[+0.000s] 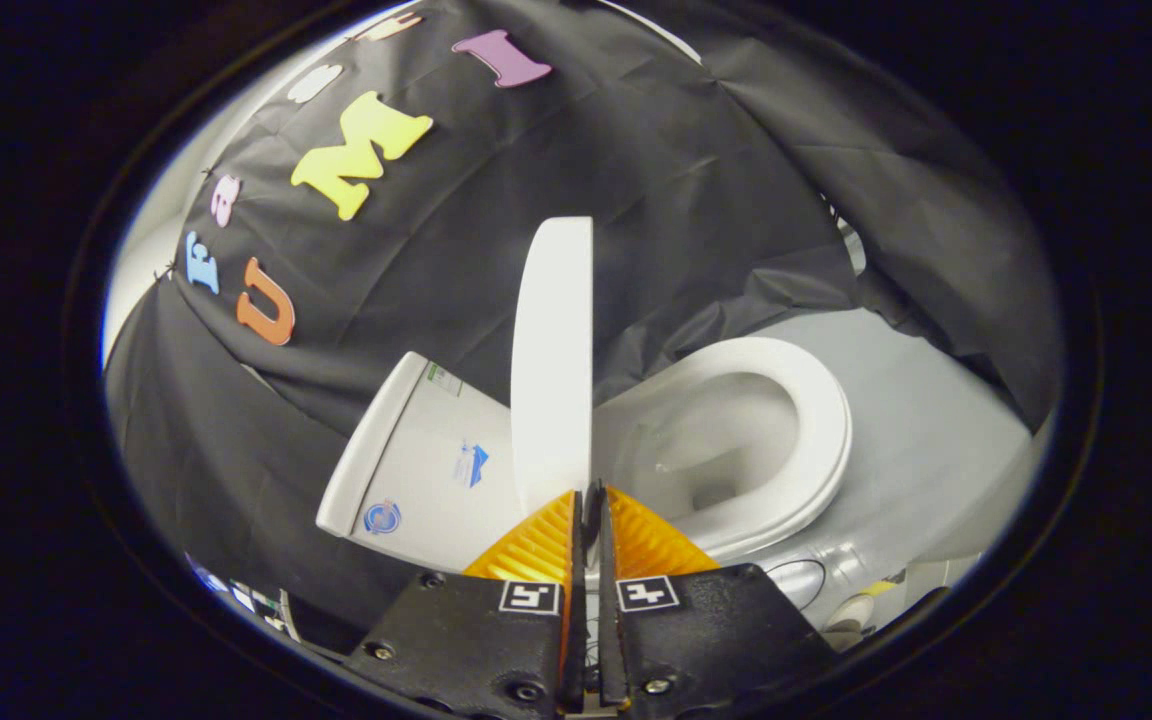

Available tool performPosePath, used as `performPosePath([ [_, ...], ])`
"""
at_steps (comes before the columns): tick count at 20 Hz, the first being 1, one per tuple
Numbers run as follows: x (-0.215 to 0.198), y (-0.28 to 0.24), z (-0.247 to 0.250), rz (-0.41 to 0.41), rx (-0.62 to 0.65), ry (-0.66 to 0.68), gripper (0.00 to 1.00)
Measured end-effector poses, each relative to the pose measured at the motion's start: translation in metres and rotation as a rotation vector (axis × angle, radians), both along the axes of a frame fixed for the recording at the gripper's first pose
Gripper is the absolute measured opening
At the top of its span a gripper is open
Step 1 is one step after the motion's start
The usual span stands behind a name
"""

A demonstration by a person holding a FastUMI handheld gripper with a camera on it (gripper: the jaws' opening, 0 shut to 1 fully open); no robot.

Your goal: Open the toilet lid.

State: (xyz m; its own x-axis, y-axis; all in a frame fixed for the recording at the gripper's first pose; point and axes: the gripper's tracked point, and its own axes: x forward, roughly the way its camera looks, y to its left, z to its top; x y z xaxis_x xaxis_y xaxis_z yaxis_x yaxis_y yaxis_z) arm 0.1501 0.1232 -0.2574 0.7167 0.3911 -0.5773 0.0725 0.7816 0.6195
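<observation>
White plastic toilet lid (553, 360) is standing edge-on at frame centre, w/ the gripper (588, 497) pinching its near edge, fingers nearly closed on it. Probably stiff, light, slick (hinged, may drop back), so gripping that thin rim seems best.

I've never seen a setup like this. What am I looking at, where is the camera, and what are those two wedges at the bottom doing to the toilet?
The camera rides on hand-held tongs that a person carries; there is no robot arm. It looks forward along the two fingers, the wedges you noticed. Its fisheye lens bends and tilts everything. Ahead is a white toilet: the tank beside the fingers, the seat ring and bowl beyond them. The white slab rising from the fingertips is the toilet lid, seen edge-on and already raised well off the seat. The fingers look closed on its edge, gripping it. Black cloth forms the booth's wall.
</observation>
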Motion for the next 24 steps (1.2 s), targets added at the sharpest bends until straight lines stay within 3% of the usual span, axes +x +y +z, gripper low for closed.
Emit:
performPosePath([
  [10, -0.002, 0.030, 0.022, 0.035, -0.064, -0.034, 0.10],
  [24, 0.002, 0.100, 0.053, 0.116, -0.274, -0.082, 0.14],
])
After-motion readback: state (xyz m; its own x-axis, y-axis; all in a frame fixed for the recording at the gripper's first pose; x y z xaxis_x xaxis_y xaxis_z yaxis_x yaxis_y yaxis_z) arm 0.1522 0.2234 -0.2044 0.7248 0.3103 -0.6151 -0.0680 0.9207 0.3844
